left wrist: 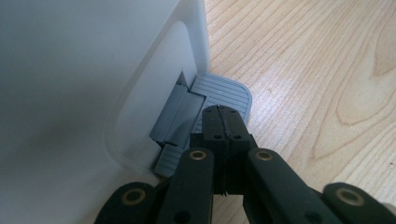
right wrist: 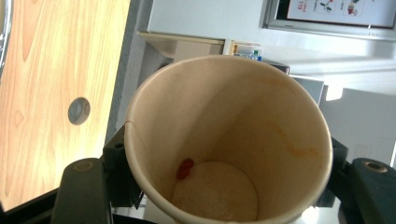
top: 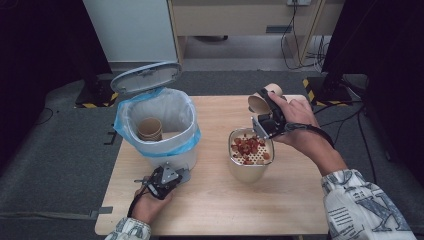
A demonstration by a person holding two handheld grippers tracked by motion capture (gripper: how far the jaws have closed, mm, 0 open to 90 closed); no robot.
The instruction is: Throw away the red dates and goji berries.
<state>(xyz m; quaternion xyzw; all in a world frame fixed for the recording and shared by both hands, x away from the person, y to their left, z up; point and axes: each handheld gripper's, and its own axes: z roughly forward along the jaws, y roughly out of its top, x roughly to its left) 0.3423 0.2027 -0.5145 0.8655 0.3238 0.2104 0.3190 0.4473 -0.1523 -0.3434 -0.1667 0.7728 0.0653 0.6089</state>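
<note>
From above your side, the high view looks forward and down on the whole table [top: 215,200]. Your left gripper view sits close to the bin's pedal [left wrist: 223,95], low over the same wood. Your right gripper view peers into a paper cup [right wrist: 229,140], table at frame left.

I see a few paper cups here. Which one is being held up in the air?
The paper cup clamped in the right gripper, tipped above the strainer container. A red bit clings inside it. The other cups sit stacked inside the bin.
</note>
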